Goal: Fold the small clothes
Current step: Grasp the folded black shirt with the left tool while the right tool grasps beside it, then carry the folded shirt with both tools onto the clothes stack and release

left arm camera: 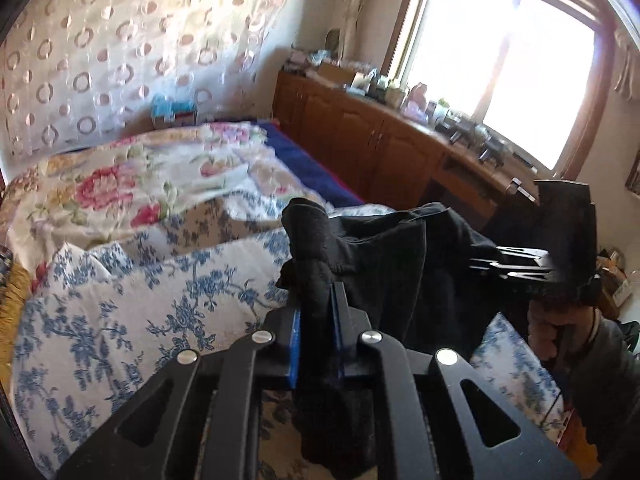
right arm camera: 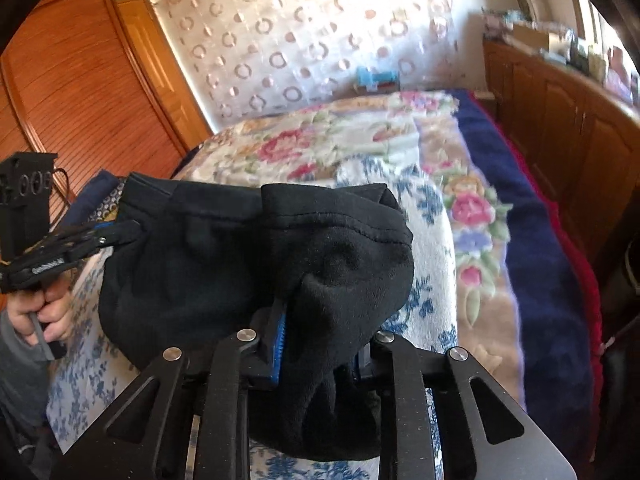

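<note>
Garment: I see a black cloth (left arm camera: pixel 384 248) stretched between both grippers, long axis running from one set of jaws to the other, lifted off the bed.
Left gripper (left arm camera: pixel 316 300): jaws nearly together, pinching one end of the cloth.
Right gripper (right arm camera: pixel 320 336): jaws narrow, pinching a bunched end; cloth drapes over them.
Beyond jaws: flowered bed cover (right arm camera: pixel 360 148), wooden cabinets (left arm camera: pixel 360 136).
Below jaws: blue-print sheet (left arm camera: pixel 120 312).
</note>
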Demonstrator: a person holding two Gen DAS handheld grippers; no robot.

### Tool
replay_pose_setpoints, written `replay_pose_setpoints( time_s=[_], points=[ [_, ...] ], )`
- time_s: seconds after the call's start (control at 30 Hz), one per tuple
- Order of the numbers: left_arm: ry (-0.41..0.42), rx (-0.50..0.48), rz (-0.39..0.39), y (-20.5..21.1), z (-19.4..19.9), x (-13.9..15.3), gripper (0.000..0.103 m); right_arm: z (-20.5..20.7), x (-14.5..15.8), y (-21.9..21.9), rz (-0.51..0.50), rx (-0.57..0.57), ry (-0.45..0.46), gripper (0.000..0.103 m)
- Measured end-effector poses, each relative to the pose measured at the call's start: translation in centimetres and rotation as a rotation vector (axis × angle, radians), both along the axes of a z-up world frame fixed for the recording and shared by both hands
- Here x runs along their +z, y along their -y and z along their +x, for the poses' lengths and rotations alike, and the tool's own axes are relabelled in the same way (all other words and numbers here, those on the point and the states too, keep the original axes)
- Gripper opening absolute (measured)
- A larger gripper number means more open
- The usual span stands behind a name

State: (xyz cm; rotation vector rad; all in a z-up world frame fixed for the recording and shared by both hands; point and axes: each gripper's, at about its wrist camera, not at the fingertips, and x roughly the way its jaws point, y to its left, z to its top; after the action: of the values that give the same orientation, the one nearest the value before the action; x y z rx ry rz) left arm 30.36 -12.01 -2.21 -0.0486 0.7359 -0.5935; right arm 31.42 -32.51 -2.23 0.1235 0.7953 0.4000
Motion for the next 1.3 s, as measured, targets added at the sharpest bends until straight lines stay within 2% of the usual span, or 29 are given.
replay_pose_setpoints(
  time_s=[0.33,0.73,0.87,1.03,1.2,1.3],
  points=[
    [0.116,0.063,-0.018,-3.6,-3.9,4.2,0.01,-1.2,4.3,-4.2,-0.04,0.058,0.104,0.019],
    [0.214,0.213,-0.026,-12.7,-7.8,7.2,0.01,0.7,8.4,-13.2,-0.077,0.223,0.19,0.019],
    [0.262,0.285,-0.039,-16.5,-9.8,8.5,0.01,1.8,10.5,-17.7,-0.078,0.306,0.242,0.019],
    [0.329,0.433,-0.068,-22.3,-12.1,9.7,0.01,3.6,13.2,-24.3,-0.083,0.428,0.298,0.019],
    [0.358,0.588,-0.092,-27.3,-14.1,8.9,0.01,6.5,14.8,-33.2,-0.113,0.557,0.338,0.019],
    [0.331,0.667,-0.104,-29.8,-15.0,7.1,0.01,7.9,14.6,-38.3,-0.121,0.632,0.326,0.019]
  ],
)
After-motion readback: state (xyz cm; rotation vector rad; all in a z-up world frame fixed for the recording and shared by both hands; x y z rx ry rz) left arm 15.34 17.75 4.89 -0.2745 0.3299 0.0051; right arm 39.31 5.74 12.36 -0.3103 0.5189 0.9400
